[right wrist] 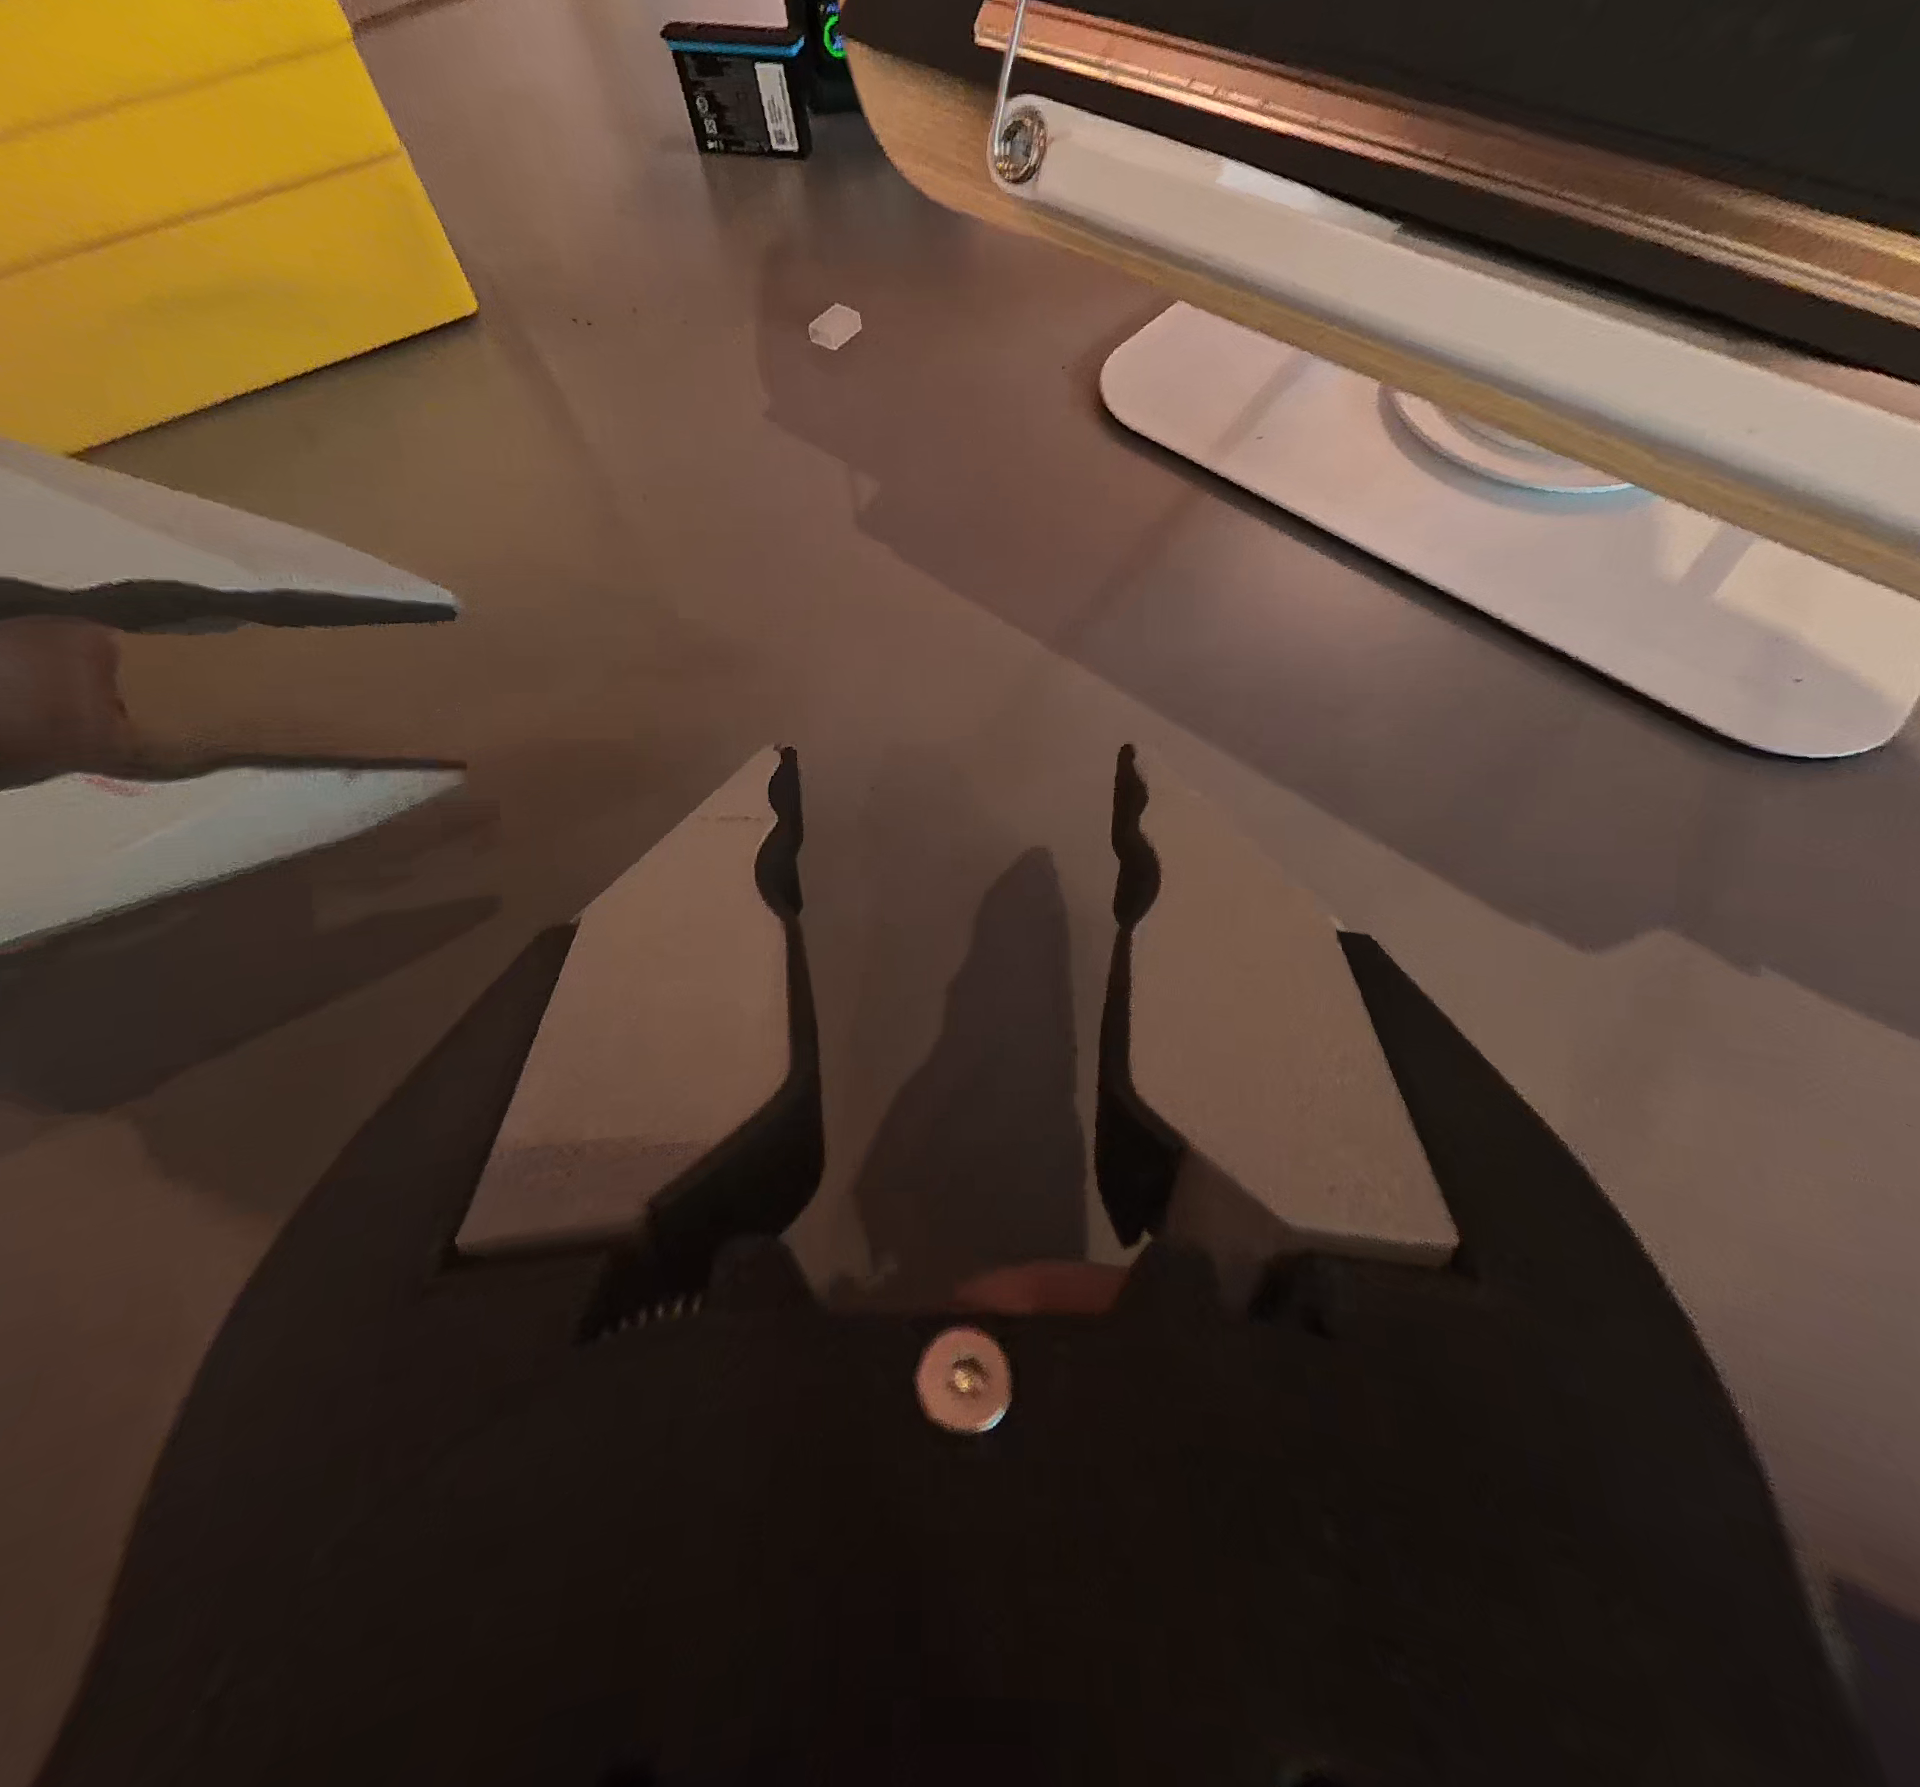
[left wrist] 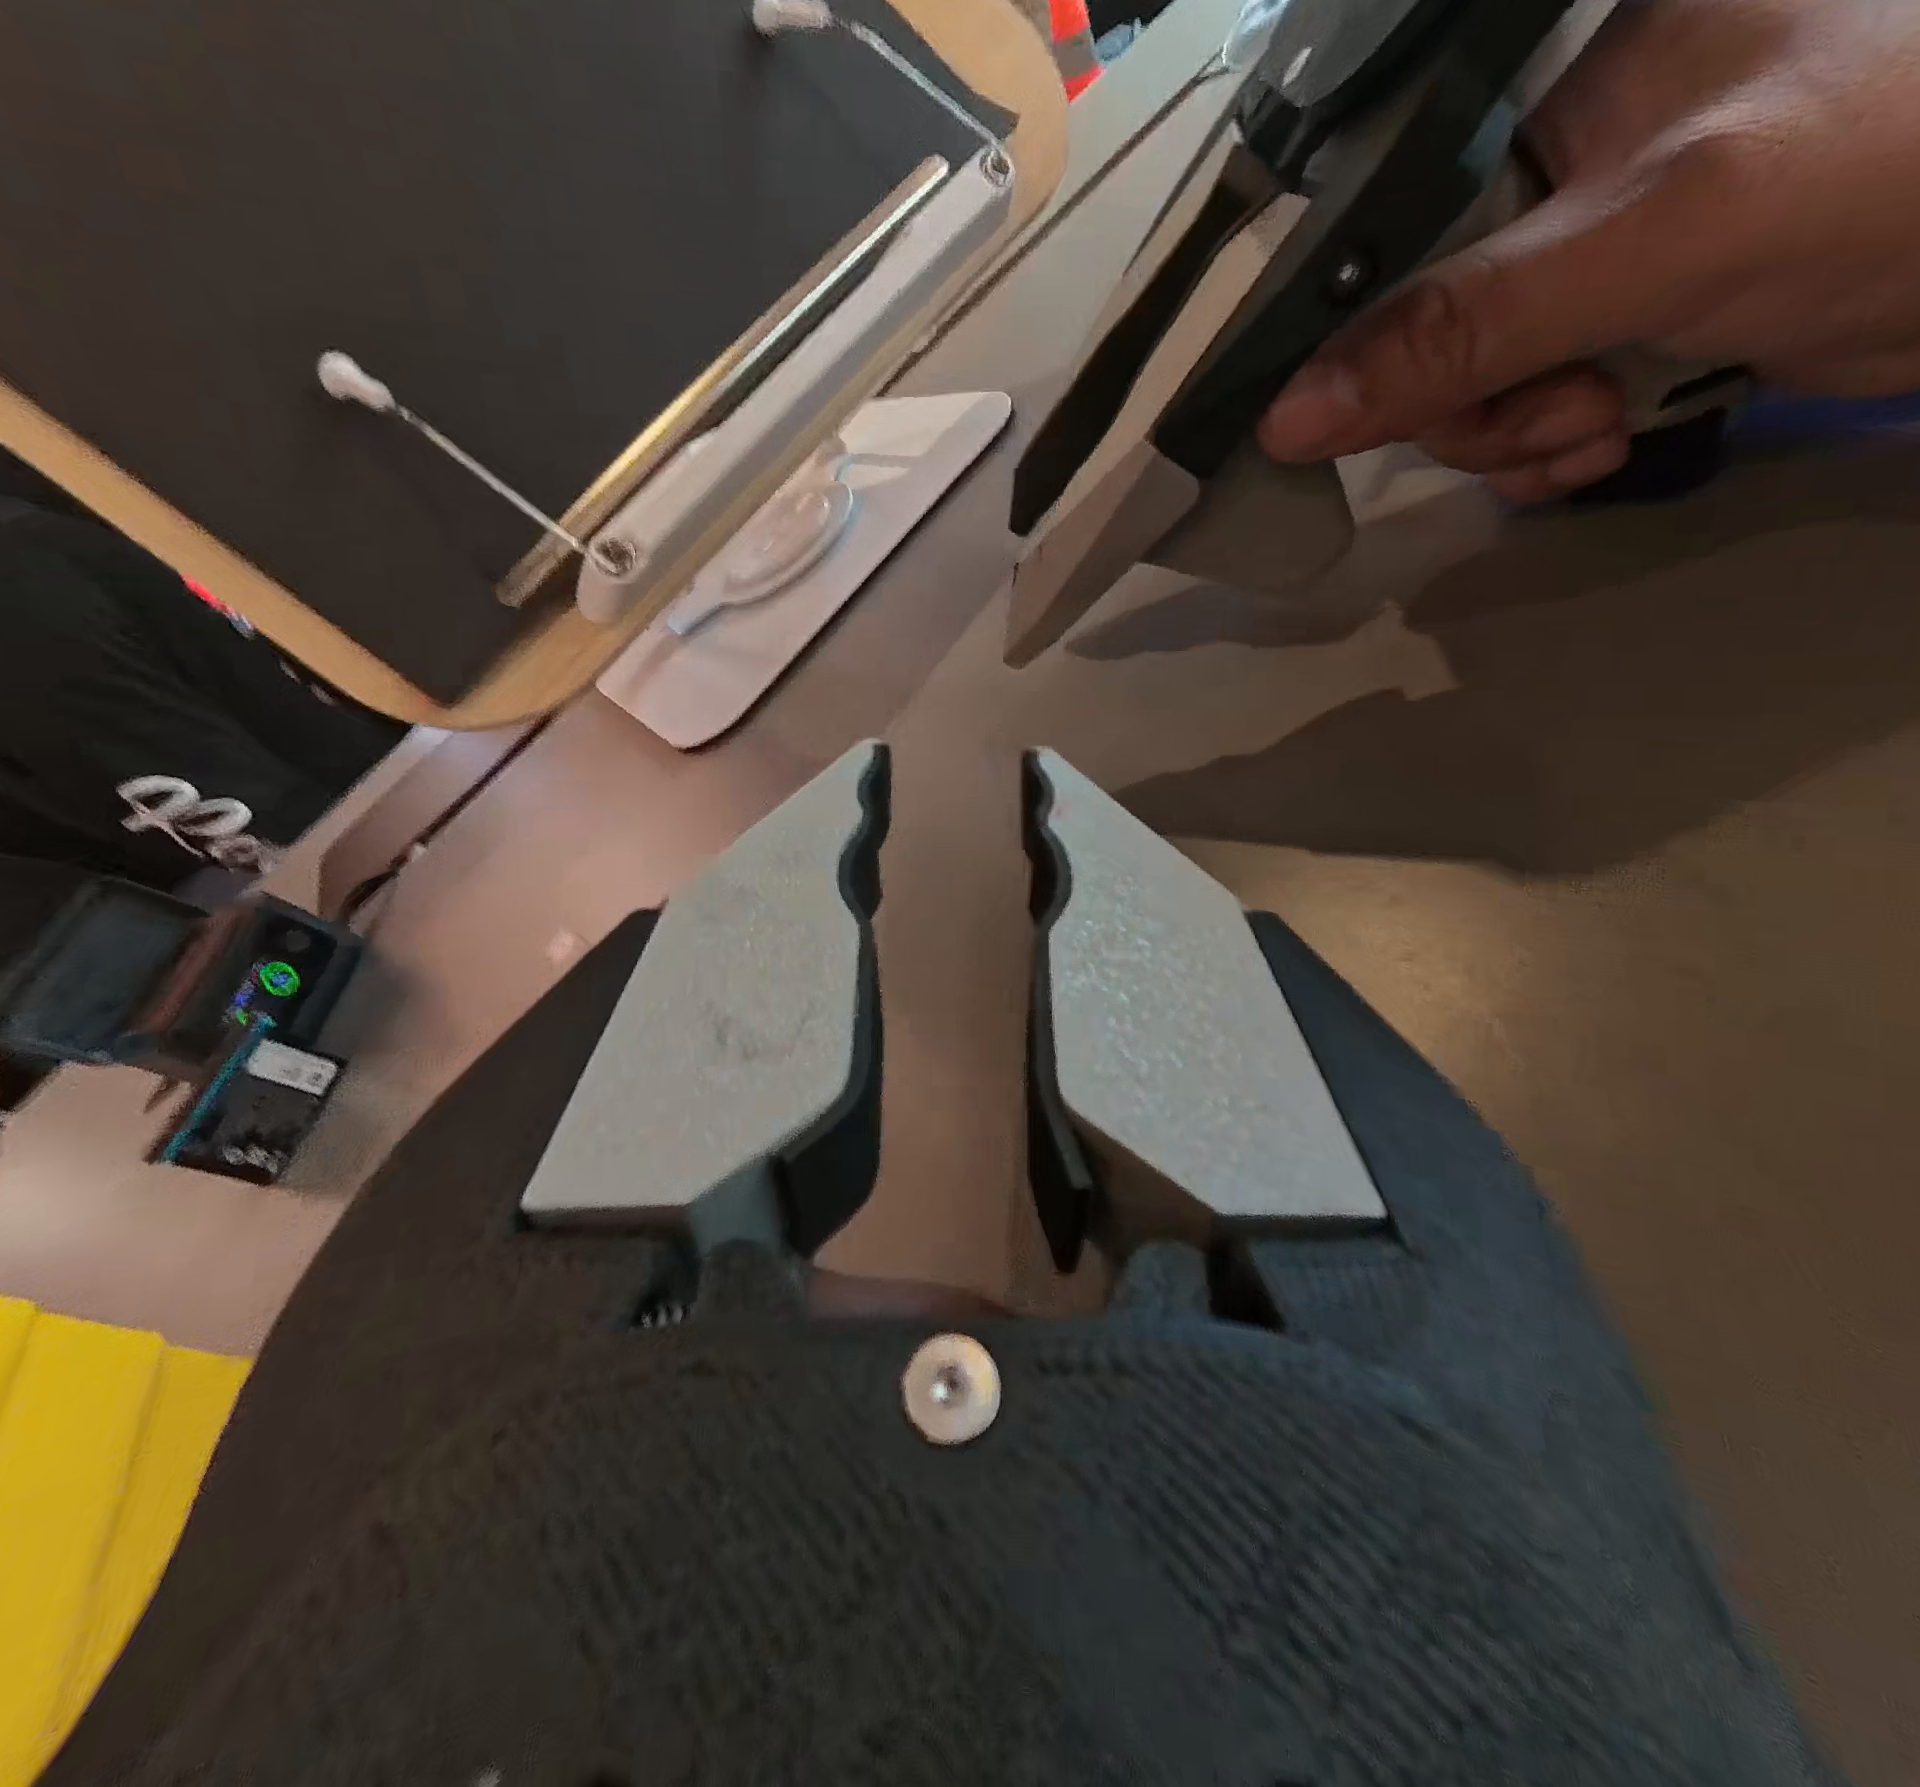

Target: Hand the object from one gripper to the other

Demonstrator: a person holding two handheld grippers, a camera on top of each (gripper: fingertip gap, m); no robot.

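Tongs on both sides are spread and empty: left tongs (left wrist: 956,781), right tongs (right wrist: 956,771). Small clear block (right wrist: 834,326), probably the object, lies on the counter (right wrist: 644,511); so tiny, it could slip during pickup.

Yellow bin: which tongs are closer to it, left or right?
Left. The left tongs sit just in front of the yellow bin, not touching it. The right tongs are farther off, over toward the monitor stand.

Both wrist cams low, sharing tabletop (left wrist: 1558,1062).
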